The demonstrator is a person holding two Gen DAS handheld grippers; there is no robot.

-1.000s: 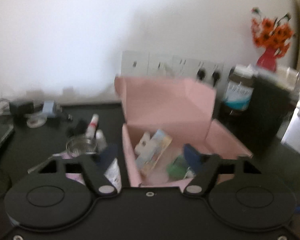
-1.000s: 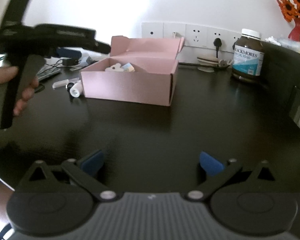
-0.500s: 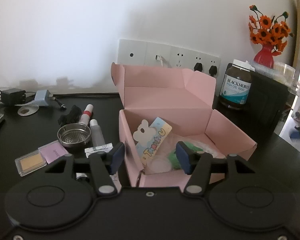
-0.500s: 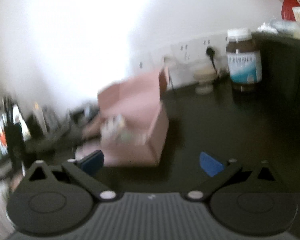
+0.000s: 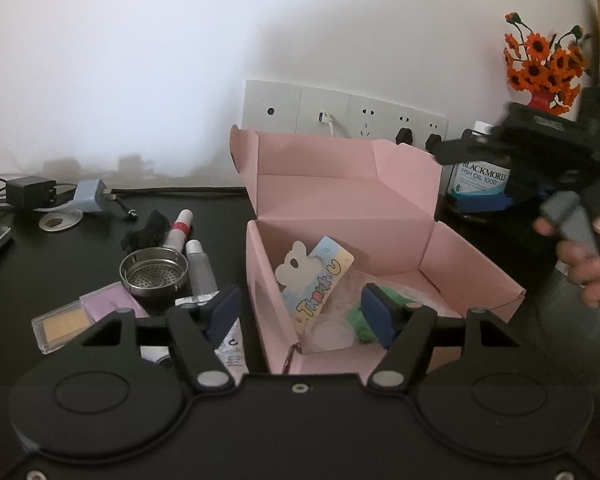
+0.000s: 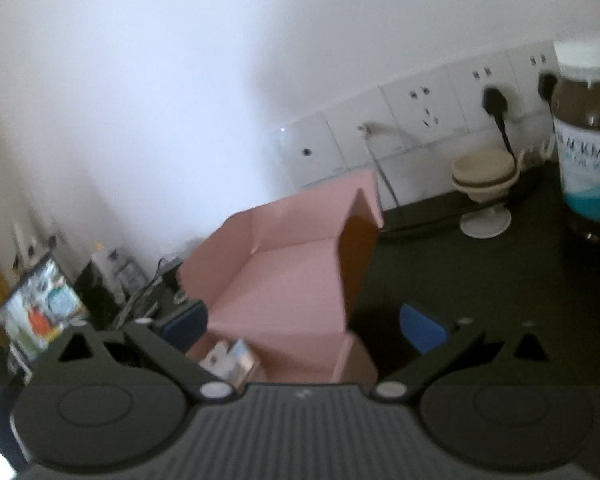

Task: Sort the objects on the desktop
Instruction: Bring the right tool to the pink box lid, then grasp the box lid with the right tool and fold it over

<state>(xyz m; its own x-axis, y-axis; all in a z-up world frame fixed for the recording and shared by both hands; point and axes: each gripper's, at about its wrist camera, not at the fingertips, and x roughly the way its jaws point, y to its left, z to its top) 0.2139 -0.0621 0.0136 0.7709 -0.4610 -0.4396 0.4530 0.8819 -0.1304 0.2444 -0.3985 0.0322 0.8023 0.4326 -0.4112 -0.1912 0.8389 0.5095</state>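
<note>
My left gripper has just been opening, nothing between the jaws; clear tube lies left of pink box, long axis pointing away, nearest it. Right gripper open, empty.

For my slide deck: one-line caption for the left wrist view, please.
Open left hand-held gripper poised over an open pink cardboard box of keepsakes, cosmetics scattered beside it on the black desk.

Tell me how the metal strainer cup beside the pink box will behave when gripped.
The metal strainer cup looks rigid, so it probably won't deform. Its smooth, round wall may slip between pads. Sitting upright on a broad base, it seems unlikely to tip, and probably light, being perforated.
</note>
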